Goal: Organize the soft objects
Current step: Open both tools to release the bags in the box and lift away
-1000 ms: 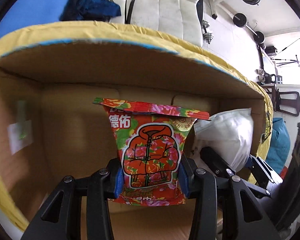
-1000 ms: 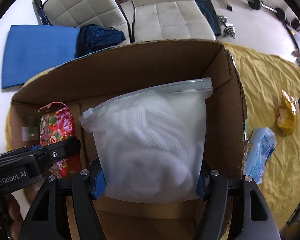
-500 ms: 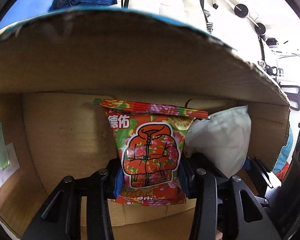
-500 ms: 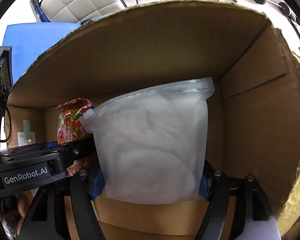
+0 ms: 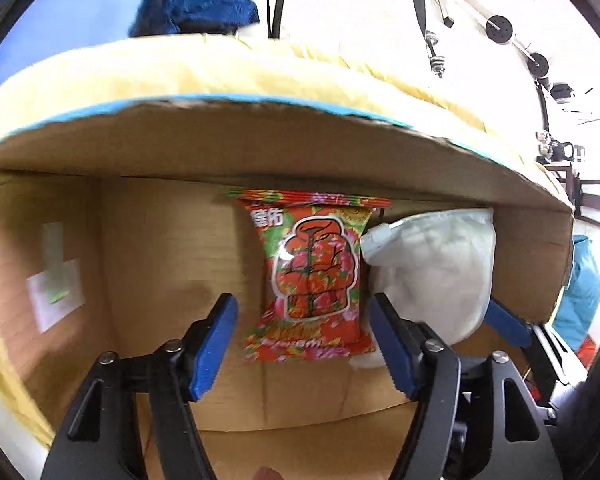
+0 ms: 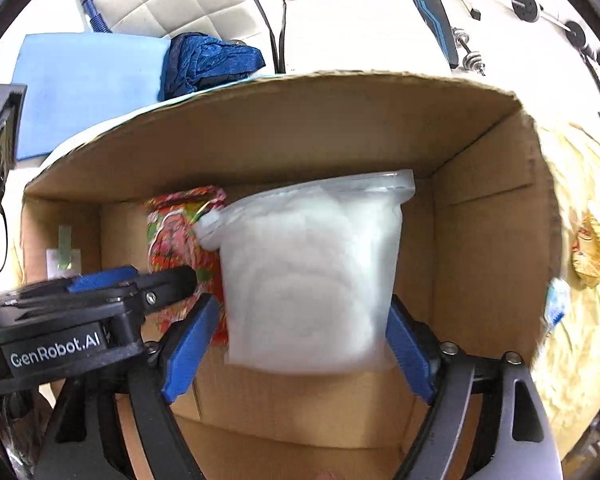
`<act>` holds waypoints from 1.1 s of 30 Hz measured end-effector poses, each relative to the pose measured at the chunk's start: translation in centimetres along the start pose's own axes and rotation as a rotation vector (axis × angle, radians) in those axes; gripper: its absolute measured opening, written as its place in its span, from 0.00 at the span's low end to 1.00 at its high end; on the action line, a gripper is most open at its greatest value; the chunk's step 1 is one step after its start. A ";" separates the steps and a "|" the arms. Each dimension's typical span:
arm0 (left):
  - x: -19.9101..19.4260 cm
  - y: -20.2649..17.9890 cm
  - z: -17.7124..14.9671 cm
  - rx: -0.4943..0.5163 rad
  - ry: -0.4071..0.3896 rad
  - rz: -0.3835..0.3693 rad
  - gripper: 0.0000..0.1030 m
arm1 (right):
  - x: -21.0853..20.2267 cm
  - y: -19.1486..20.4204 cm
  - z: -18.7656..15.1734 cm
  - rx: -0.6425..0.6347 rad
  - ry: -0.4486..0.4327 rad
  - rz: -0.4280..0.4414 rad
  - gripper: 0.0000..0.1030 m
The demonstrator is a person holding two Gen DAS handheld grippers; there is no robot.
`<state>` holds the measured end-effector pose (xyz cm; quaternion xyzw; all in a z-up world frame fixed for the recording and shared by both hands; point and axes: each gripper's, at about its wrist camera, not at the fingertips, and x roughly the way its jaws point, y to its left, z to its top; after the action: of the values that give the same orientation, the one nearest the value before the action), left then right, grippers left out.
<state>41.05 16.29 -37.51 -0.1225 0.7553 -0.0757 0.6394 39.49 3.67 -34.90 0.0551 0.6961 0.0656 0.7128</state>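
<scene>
A red floral packet (image 5: 314,280) stands inside the cardboard box (image 5: 160,248), leaning on its far wall. My left gripper (image 5: 304,340) is open, its blue pads apart on either side of the packet without touching it. A clear zip bag of white soft stuff (image 6: 312,272) stands to the packet's right; it also shows in the left wrist view (image 5: 432,268). My right gripper (image 6: 300,344) is open around the bag, pads spread off its sides. The packet (image 6: 176,236) shows left of the bag in the right wrist view, partly hidden by the left gripper.
The box (image 6: 488,248) sits on a yellow cloth (image 6: 572,320) with snack packets (image 6: 588,252) and a blue pack (image 6: 556,304) to its right. A blue mat (image 6: 88,80), a dark blue cloth (image 6: 208,60) and white chairs lie beyond.
Both grippers have opened and let go: the floral packet and the white bag now stand free in the box. Both grippers have pulled back a little.
</scene>
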 end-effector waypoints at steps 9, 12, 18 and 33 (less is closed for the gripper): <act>-4.2 0.3 -5.3 0.048 -0.148 0.129 0.98 | -3.1 -0.1 -4.1 -0.049 0.002 -0.092 1.00; -4.5 1.1 -7.9 0.036 -0.192 0.136 0.99 | -3.7 -0.3 -5.7 -0.045 0.004 -0.080 1.00; -6.0 1.9 -11.9 0.034 -0.257 0.152 0.99 | -6.4 -0.7 -8.6 -0.058 -0.050 -0.065 1.00; -13.1 0.2 -22.6 0.059 -0.501 0.270 0.99 | -17.5 -0.1 -17.3 -0.096 -0.244 -0.057 1.00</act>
<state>20.81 19.20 -21.29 -0.0171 0.5806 0.0209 0.8137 21.77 0.35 -18.11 0.0088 0.6015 0.0714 0.7956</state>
